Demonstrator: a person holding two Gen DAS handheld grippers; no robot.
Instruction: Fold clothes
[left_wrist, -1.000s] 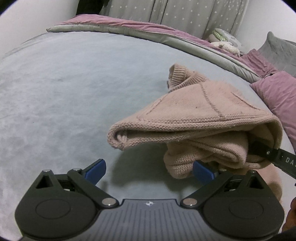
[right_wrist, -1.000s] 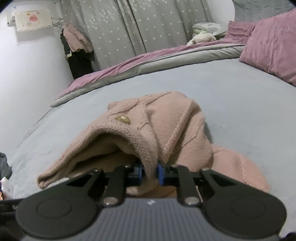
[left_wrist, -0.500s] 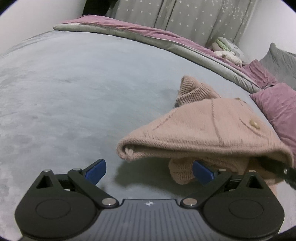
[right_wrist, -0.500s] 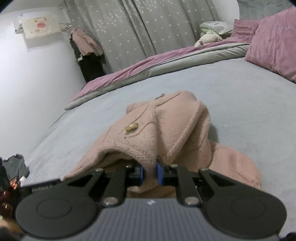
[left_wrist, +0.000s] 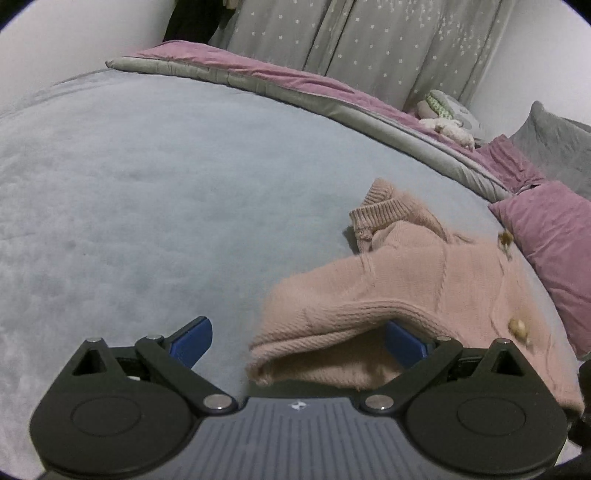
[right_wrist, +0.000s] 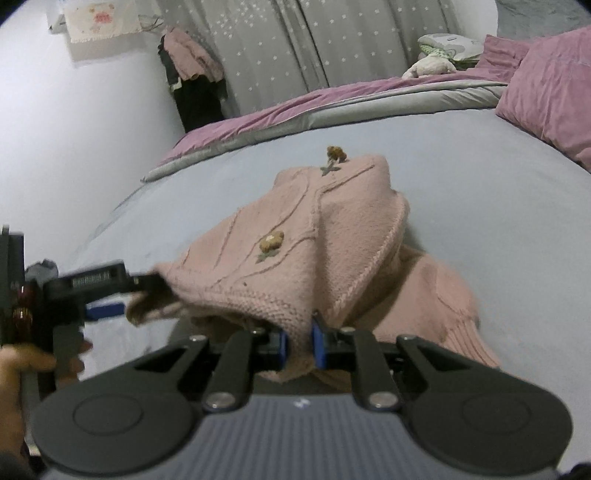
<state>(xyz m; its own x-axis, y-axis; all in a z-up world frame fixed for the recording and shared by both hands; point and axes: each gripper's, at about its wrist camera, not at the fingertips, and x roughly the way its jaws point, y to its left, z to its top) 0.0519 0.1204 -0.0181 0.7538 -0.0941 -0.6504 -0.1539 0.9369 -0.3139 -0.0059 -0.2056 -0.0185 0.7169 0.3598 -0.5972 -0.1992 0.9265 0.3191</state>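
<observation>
Pink knit cardigan (right_wrist: 303, 236) on the bed (left_wrist: 147, 184): soft, limp. Right hand-held gripper (right_wrist: 299, 341) pinches its hem; left hand-held gripper (left_wrist: 295, 338) spread wide around the free corner, best gripped there.

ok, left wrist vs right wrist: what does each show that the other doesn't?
Left wrist only: the left gripper from behind, jaws wide apart, the sweater's hem between them, and a ribbed cuff lying on the bed.

Right wrist only: the right gripper shut on a fold of knit, a hand on the left tool, the wall hanging and the hung clothes.

Both: the pink sweater, the grey blanket, the star curtain, a purple pillow and the soft toy.
</observation>
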